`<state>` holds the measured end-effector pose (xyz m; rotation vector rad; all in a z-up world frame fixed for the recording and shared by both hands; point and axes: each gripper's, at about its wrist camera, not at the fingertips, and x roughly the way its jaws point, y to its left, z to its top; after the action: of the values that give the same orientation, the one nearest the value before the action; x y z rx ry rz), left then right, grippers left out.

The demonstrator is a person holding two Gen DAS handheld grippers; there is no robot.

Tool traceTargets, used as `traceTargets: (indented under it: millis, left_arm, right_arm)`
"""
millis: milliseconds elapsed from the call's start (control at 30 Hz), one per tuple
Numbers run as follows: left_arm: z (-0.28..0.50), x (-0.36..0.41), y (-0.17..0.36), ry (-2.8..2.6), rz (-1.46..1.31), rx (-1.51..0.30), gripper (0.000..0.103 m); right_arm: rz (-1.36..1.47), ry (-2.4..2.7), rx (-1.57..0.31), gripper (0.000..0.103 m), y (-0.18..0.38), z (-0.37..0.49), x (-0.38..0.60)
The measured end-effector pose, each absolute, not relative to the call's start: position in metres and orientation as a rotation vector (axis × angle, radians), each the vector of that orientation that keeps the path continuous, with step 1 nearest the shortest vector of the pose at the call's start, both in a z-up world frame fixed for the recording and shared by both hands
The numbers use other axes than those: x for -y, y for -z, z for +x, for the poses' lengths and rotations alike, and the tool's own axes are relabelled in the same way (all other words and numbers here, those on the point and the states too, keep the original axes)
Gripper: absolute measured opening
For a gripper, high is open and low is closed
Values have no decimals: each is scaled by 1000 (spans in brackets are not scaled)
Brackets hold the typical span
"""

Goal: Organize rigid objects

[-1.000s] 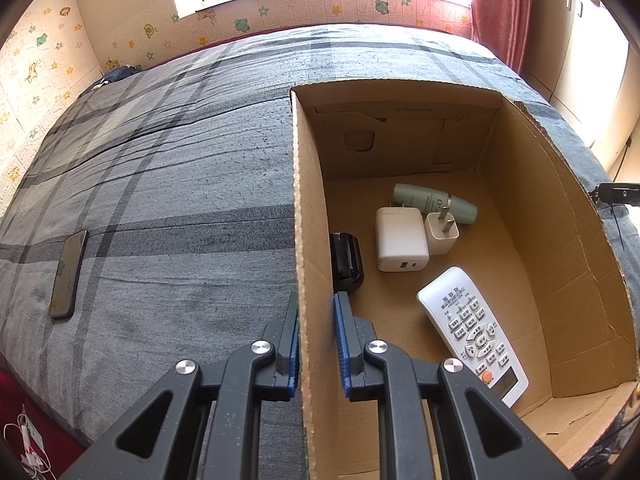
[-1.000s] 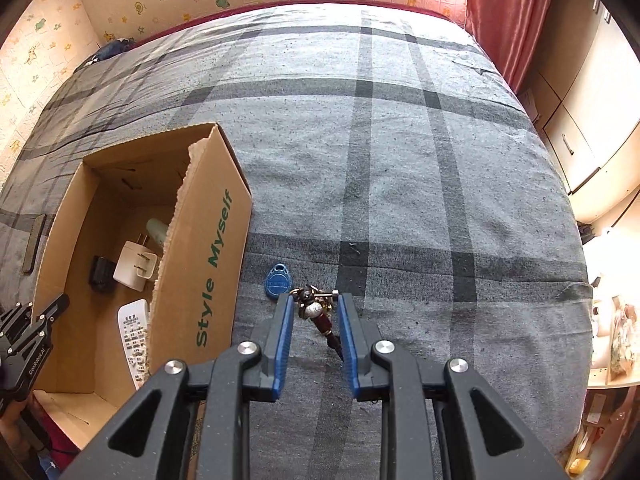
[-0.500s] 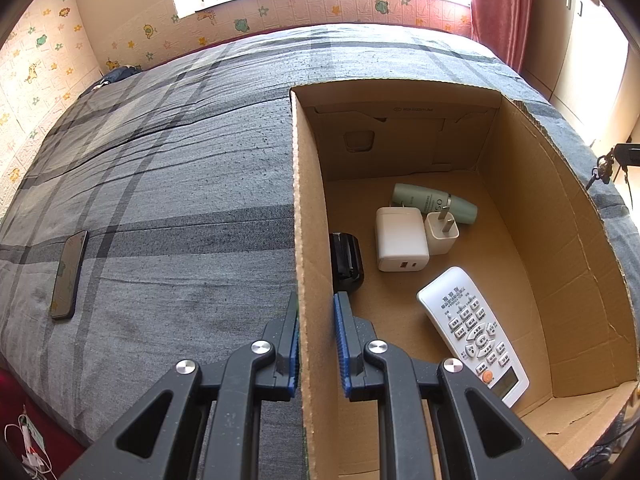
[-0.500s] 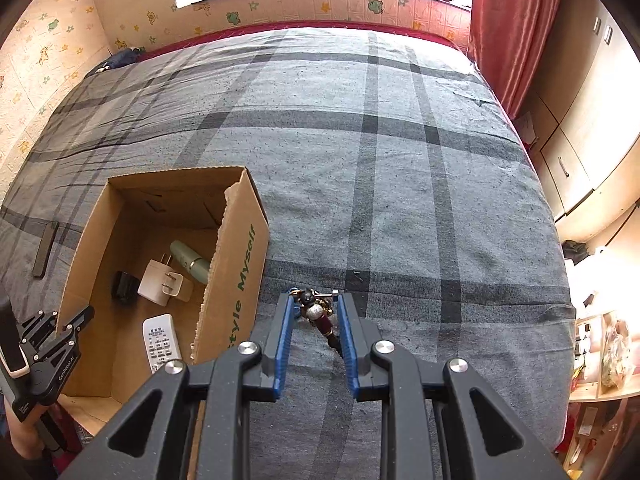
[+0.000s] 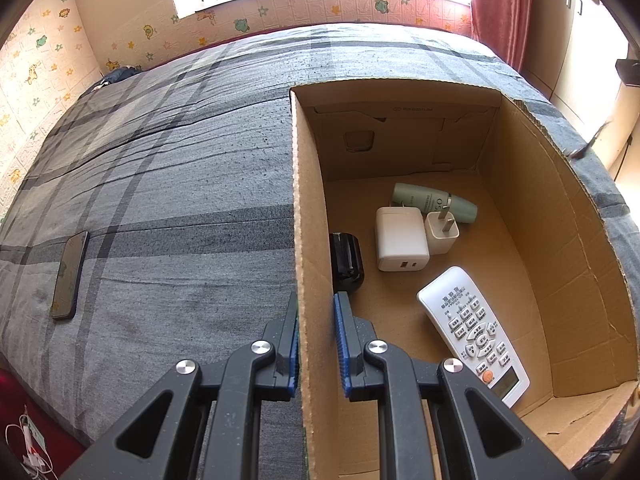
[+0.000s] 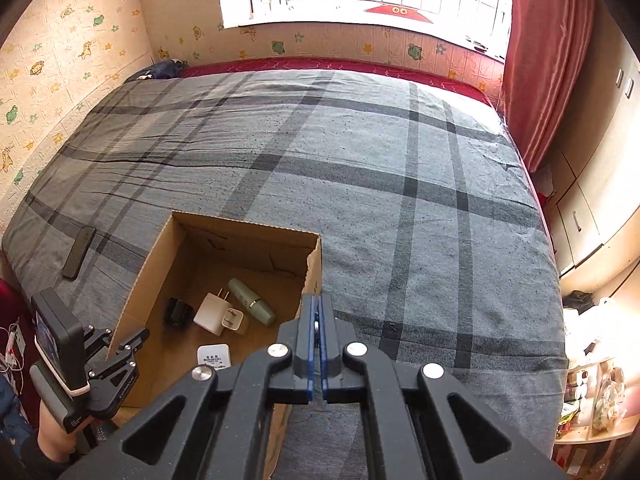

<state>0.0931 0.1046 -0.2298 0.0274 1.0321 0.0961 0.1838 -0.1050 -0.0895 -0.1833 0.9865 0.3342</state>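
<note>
An open cardboard box (image 5: 560, 240) (image 6: 156, 248) stands on the bed. Inside lie a white remote (image 5: 472, 332) (image 6: 214, 356), a white charger (image 5: 400, 240) (image 6: 210, 314), a small white plug (image 5: 440, 230) (image 6: 234, 320), a green bottle (image 5: 434, 202) (image 6: 252, 302) and a black item (image 5: 346, 262) (image 6: 178, 312). My left gripper (image 5: 316, 308) (image 6: 128, 346) is shut on the box's left wall. My right gripper (image 6: 318, 300) is raised above the box's right wall, jaws almost together on a bunch of keys, of which only a sliver shows between the pads.
A dark phone (image 5: 68, 276) (image 6: 78, 254) lies on the grey plaid bedsheet (image 6: 400, 200) left of the box. Red curtain (image 6: 540, 60) and cupboards (image 6: 600, 200) stand to the right. Cluttered shelves (image 6: 592, 392) sit at the lower right.
My right gripper has lifted the keys off the bed and risen high, moving left toward the box. The left gripper has stayed on the box wall.
</note>
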Motion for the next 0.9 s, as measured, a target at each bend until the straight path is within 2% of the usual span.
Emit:
traceTargets:
  millis: [333, 767, 867, 900]
  left_arm:
    - [93, -105, 228, -93, 25, -1031, 17]
    - [93, -106, 229, -93, 24, -1033, 17]
    - [93, -106, 229, -94, 23, -1035, 17]
    - [93, -107, 230, -94, 23, -1035, 17]
  right_arm:
    - [-204, -375, -983, 0, 93, 186, 83]
    - [-131, -267, -1133, 1, 175, 219, 139]
    - [-110, -271, -1161, 23, 192, 225, 144]
    - [-107, -271, -1164, 35, 197, 226, 145]
